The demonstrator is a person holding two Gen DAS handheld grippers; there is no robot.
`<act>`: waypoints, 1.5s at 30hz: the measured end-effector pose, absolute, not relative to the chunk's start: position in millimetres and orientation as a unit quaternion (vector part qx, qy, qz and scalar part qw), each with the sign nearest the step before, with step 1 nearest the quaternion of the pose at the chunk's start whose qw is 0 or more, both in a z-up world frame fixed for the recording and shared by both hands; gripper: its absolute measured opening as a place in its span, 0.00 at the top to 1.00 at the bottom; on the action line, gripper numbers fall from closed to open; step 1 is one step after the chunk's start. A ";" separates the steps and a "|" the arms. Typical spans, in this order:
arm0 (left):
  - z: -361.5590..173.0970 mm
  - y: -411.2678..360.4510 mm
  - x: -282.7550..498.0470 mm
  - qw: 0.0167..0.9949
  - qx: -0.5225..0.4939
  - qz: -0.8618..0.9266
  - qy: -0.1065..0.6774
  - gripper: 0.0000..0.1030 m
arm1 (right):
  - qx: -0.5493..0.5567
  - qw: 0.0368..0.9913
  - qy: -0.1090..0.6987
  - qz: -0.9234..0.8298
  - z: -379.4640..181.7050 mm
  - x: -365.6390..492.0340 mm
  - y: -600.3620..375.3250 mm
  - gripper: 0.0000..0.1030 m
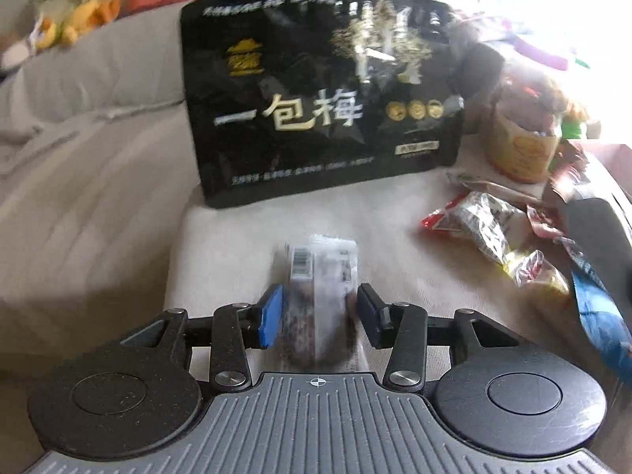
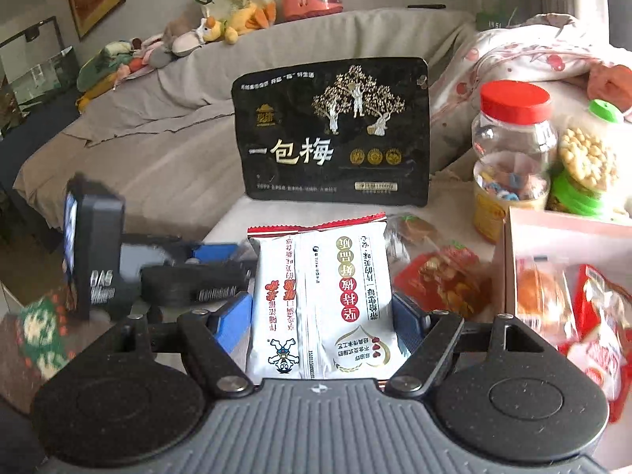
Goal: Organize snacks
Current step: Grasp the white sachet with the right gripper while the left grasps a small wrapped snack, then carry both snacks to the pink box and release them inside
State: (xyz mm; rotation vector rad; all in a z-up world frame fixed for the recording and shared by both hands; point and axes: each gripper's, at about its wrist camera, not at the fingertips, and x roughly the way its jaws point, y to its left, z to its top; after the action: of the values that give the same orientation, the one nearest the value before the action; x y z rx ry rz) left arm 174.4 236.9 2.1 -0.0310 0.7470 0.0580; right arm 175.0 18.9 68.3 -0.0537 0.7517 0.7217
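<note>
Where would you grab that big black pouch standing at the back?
Probably by the top edge of the black pouch, coming from above. It stands upright with its broad face forward, too wide for the fingers, while the top seam looks thin and flat and is clear of the jar.

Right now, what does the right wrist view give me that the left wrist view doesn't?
Only the right wrist view shows the white snack packet held between the right gripper fingers, the pink box already holding wrapped snacks, and the red-lidded jar in full.

Only the left wrist view shows the clear-wrapped dark snack between the left gripper fingers, blurred.

Both show the upright black plum bag and loose wrappers on the cloth to its right.
</note>
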 end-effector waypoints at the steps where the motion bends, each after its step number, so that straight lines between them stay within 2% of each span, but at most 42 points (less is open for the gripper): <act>1: 2.0 236.5 174.0 0.930 -0.018 0.031 0.366 0.53 | -0.024 0.865 0.360 0.348 67.5 172.0 16.7 0.26; 6: 7.9 229.9 174.6 0.921 -0.016 0.035 0.387 0.56 | -0.023 0.865 0.351 0.358 70.1 146.2 1.1 0.26; 10: 10.0 222.4 152.7 0.920 -0.057 0.027 0.387 0.60 | -0.030 0.866 0.336 0.369 76.9 123.5 -12.9 0.26; 22: 9.6 172.6 7.3 0.924 -0.075 0.030 0.374 0.60 | -0.082 0.812 0.401 0.415 32.6 66.8 -14.8 0.26; 27: 7.6 177.5 -12.7 0.924 -0.126 0.041 0.360 0.60 | -0.079 0.801 0.427 0.411 14.8 66.5 -6.4 0.25; 31: 6.0 180.1 -13.7 0.922 -0.153 0.049 0.352 0.60 | -0.095 0.800 0.407 0.430 16.6 58.1 -9.5 0.24; 37: 3.9 173.5 -17.6 0.926 -0.135 0.051 0.348 0.59 | -0.089 0.803 0.393 0.439 7.6 52.2 -14.1 0.17; 40: 1.1 168.9 -21.0 0.932 -0.121 0.051 0.336 0.58 | -0.089 0.805 0.392 0.436 5.6 48.8 -10.1 0.09; 41: 0.0 167.9 -22.8 0.934 -0.117 0.051 0.333 0.58 | -0.088 0.804 0.394 0.438 4.5 47.6 -8.8 0.03; 42: -0.7 166.8 -23.8 0.936 -0.113 0.049 0.330 0.58 | -0.089 0.799 0.397 0.442 3.5 46.5 -6.8 0.00; 45: -0.9 169.2 -26.6 0.937 -0.116 0.041 0.327 0.58 | -0.095 0.802 0.397 0.436 3.8 44.6 -5.0 0.00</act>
State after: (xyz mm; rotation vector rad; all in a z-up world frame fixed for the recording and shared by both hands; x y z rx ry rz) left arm -26.6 169.2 -0.9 -0.2360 0.6691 0.0831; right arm 44.6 -5.0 3.8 -0.2037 0.8518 0.9346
